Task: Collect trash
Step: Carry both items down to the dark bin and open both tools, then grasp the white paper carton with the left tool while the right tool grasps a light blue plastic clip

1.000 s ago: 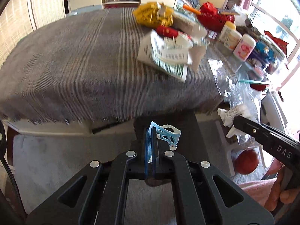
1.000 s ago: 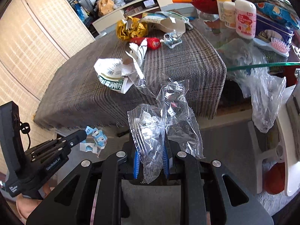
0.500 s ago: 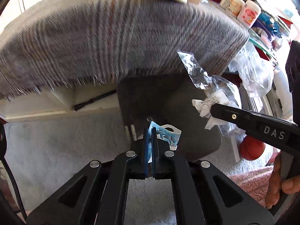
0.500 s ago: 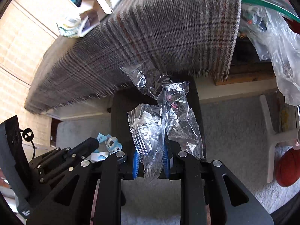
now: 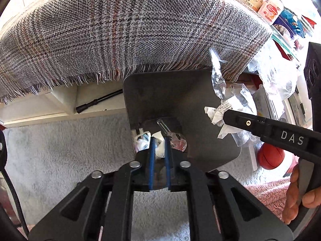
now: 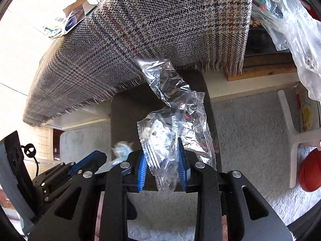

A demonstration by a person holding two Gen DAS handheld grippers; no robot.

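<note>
A dark grey trash bin (image 5: 200, 104) stands on the carpet below the table edge, with several scraps of trash (image 5: 160, 140) at its bottom. My left gripper (image 5: 159, 140) hangs over the bin mouth, slightly open and empty. A blurred blue-white scrap (image 6: 121, 148) is falling beside it in the right wrist view. My right gripper (image 6: 162, 156) is over the bin (image 6: 124, 112) too, jaws spread wide with clear plastic wrappers (image 6: 172, 124) still lying between them. The right gripper also shows in the left wrist view (image 5: 226, 116) with the wrappers (image 5: 226, 100).
The plaid tablecloth (image 5: 130, 30) overhangs the bin, with trash cartons (image 6: 76, 6) on top. Bottles (image 5: 268, 8) and a plastic bag (image 5: 276, 74) are at the right. A red ball (image 5: 269, 156) lies on the grey carpet (image 5: 60, 150).
Both grippers dropped lower over the bin. The left gripper opened and let go of the blue-white scrap. The right gripper's jaws have spread around the plastic wrappers.
</note>
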